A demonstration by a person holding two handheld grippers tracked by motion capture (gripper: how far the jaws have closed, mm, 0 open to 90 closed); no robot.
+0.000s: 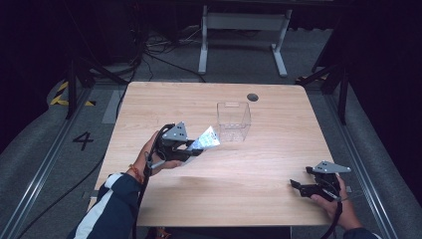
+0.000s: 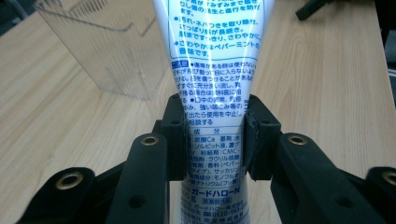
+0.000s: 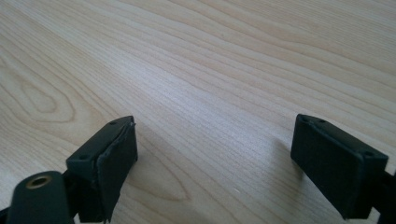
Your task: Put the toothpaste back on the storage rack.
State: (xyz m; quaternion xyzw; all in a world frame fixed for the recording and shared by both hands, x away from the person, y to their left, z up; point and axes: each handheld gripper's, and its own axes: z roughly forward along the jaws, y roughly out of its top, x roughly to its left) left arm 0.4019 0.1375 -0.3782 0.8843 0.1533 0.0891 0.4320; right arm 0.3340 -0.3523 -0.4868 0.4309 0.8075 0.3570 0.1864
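Left claw [image 2: 215,135] clamped on tube [image 2: 212,60] near clear box [image 1: 233,121]; right claw [image 3: 215,163] wide over worktop [image 3: 210,70]

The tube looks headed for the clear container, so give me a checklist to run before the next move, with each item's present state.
1. Left tool clamped on the toothpaste tube: ok, pads squeeze its lower body.
2. Tube lifted clear of the table: ok.
3. Clear plastic container upright: ok.
4. Container empty: ok, nothing seen through its walls.
5. Right tool out of the way: ok, open, low over bare wood at the near right corner.
6. Tube cap closed: cannot tell, that end is out of frame.
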